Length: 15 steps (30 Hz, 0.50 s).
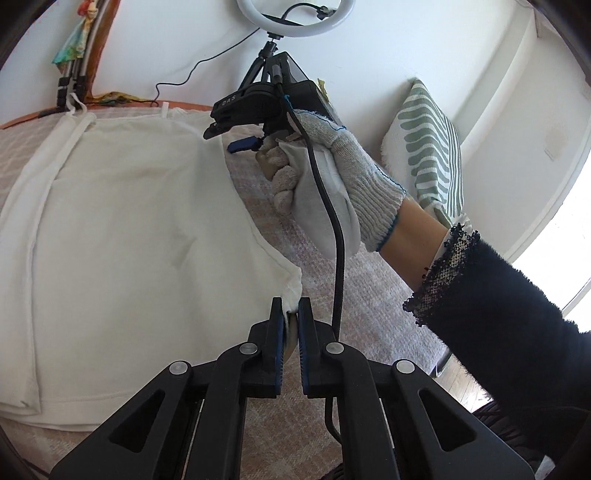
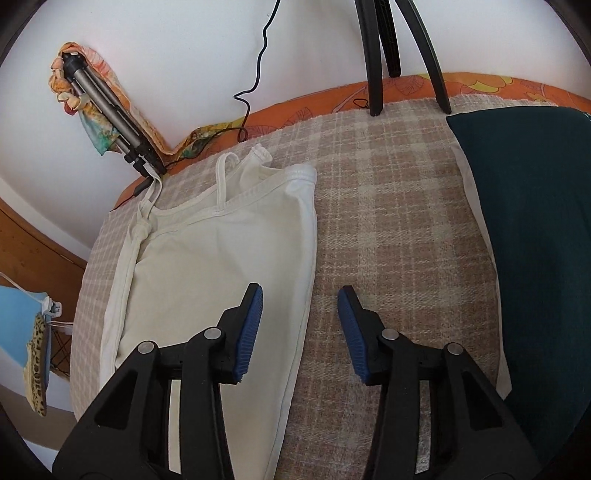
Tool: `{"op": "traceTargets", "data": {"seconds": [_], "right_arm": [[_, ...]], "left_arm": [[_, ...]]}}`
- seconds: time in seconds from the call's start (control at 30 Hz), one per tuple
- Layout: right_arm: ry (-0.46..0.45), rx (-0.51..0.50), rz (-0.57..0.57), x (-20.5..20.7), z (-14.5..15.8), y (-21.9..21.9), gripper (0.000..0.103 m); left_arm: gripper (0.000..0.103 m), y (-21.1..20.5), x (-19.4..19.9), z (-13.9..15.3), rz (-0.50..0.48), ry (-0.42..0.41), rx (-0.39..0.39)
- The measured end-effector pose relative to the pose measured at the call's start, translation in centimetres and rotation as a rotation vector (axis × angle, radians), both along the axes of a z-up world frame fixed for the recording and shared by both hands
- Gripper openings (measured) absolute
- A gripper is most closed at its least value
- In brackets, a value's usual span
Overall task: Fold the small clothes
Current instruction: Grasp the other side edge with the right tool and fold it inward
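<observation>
A white strappy top [image 1: 129, 221] lies flat on the checked blanket [image 1: 369, 295], folded lengthwise, straps at the far end. My left gripper [image 1: 291, 306] is shut on the top's near right corner. In the right wrist view the same top [image 2: 229, 240] lies left of centre. My right gripper [image 2: 300, 295] is open and empty, held above the top's right edge and the blanket [image 2: 388, 221]. The right gripper also shows in the left wrist view [image 1: 236, 138], held in a gloved hand [image 1: 332, 173] beyond the top.
A dark green folded garment [image 2: 528, 240] lies on the blanket at the right. Tripod legs [image 2: 380, 55] and a ring light [image 1: 295, 18] stand at the far edge by the wall. A striped cushion [image 1: 432, 147] leans at the right. A cable [image 1: 332, 221] hangs from the right gripper.
</observation>
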State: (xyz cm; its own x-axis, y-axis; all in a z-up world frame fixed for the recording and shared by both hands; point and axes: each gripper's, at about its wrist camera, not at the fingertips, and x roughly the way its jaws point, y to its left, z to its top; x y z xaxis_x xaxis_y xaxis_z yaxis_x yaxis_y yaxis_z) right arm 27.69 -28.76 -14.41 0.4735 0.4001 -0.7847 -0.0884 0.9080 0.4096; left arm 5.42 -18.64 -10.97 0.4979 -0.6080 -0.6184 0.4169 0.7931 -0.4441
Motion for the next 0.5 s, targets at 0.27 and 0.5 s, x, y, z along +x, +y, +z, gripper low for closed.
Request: {"op": "traceTargets", "data": {"seconds": [0.27,0.5], "right_arm": [[-0.026,-0.036,0.012,1.1,0.7,0.9,0.005],[-0.077,-0.015,-0.018,1.1,4.3,1.3,0.004]], "left_arm": [[0.005,1.0,0.2,-1.0,0.046,0.039,-0.085],[0.005,2.7,-0.2,-1.2,0.086,0.053,-0.138]]}}
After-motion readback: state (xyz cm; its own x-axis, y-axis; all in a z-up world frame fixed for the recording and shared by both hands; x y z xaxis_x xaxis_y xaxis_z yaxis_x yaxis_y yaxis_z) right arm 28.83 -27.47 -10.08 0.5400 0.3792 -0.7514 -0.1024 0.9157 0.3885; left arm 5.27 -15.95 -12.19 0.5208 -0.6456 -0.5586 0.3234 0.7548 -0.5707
